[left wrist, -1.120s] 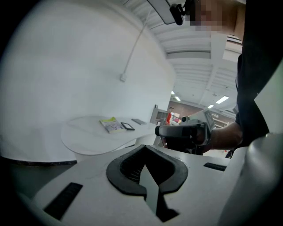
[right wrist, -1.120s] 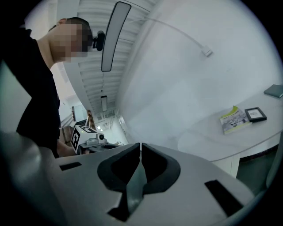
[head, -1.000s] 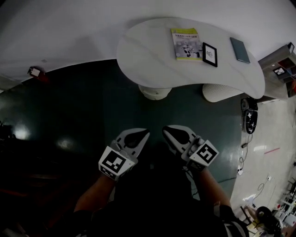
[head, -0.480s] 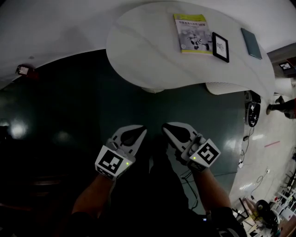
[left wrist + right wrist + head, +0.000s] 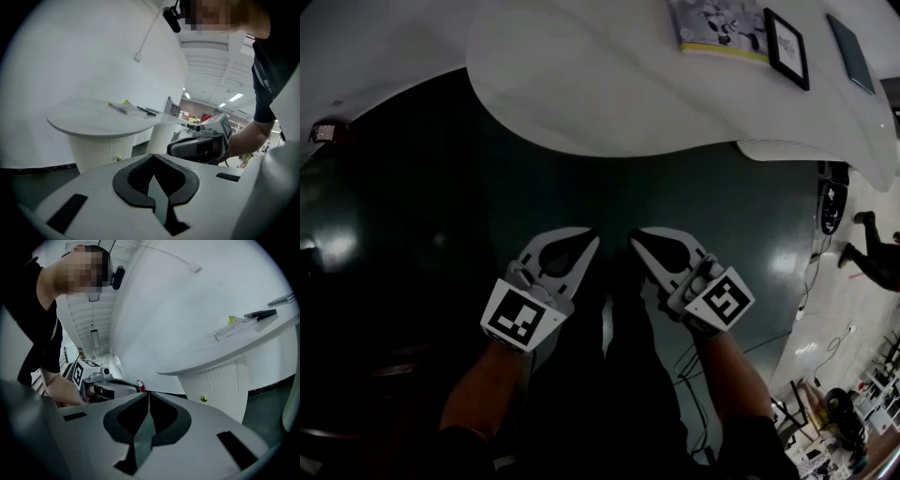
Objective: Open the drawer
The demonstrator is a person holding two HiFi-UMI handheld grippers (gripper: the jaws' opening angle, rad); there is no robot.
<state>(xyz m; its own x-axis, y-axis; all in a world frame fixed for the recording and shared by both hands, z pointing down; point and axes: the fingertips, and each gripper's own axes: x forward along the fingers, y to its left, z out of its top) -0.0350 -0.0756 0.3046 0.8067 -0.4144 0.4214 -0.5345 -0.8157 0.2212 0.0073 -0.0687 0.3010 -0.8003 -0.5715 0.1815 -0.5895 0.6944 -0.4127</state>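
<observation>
A white curved table (image 5: 581, 75) stands ahead on ribbed white pedestals. One pedestal (image 5: 101, 150) (image 5: 218, 380) carries a small brass knob (image 5: 118, 158) (image 5: 203, 399); no drawer outline can be told around it. In the head view the tabletop hides this pedestal. My left gripper (image 5: 592, 236) (image 5: 152, 155) is shut and empty, held low over the dark floor, well short of the table. My right gripper (image 5: 634, 236) (image 5: 147, 393) is beside it, also shut with nothing in it. Each gripper shows in the other's view, the right gripper (image 5: 197, 145) and the left gripper (image 5: 105, 385).
On the tabletop lie a booklet (image 5: 722, 23), a black-framed picture (image 5: 786, 36) and a dark notebook (image 5: 850, 39). A second pedestal (image 5: 787, 150) stands at the right. Cables (image 5: 811, 281) trail over the pale floor on the right, where a person's legs (image 5: 872, 248) show. A red object (image 5: 323, 131) sits by the wall at left.
The table has grown larger and slid toward the top of the head view, so I have come closer to it. Both grippers stay shut, side by side.
</observation>
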